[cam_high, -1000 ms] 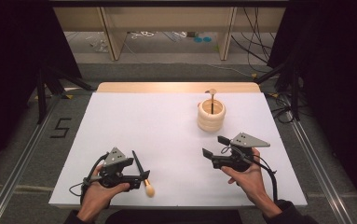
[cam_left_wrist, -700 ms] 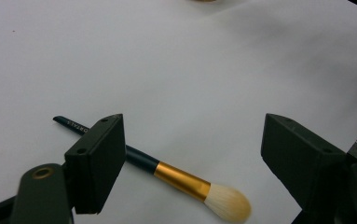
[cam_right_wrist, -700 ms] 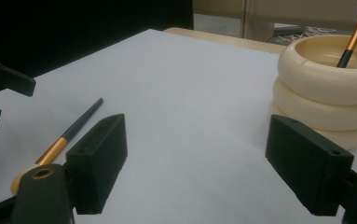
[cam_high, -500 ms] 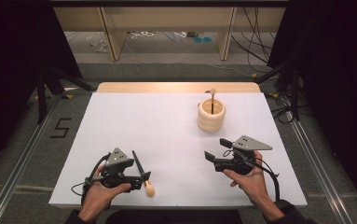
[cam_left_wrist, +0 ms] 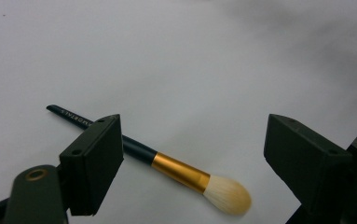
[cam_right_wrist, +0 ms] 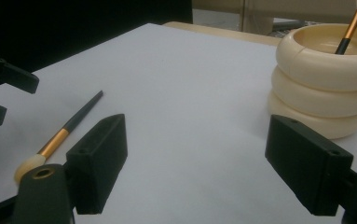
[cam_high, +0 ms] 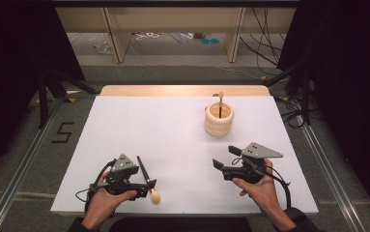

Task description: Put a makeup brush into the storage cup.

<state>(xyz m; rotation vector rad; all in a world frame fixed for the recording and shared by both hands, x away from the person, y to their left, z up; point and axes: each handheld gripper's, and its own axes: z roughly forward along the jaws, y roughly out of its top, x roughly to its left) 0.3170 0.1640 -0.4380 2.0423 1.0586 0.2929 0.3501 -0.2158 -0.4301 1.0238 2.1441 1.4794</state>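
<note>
**Makeup brush lay between spread jaws, untouched**

The left hand-held gripper (cam_left_wrist: 192, 158) was held low over the table (cam_high: 163, 130) with its jaws set wide apart, nothing clamped between them. The makeup brush (cam_left_wrist: 167, 165) was seen lying flat on the white surface just beyond those jaws, its dark handle passing behind one jaw and its gold ferrule and pale bristle head in the gap. In the high view the brush (cam_high: 146, 181) lay at the near edge of the table, touching or just beside the left hand-held gripper (cam_high: 141, 181). The right hand-held gripper (cam_high: 223, 162) was held well apart from the brush, jaws likewise open and empty. The cream ringed holder (cam_high: 219, 120), with another brush (cam_high: 220, 104) standing in it, stood farther off from the brush, toward the far side.

The brush was judged light, stiff along the handle and soft at the bristles. A hold on the dark handle near the ferrule was judged best, the smooth handle being likely to slip or roll.
</note>
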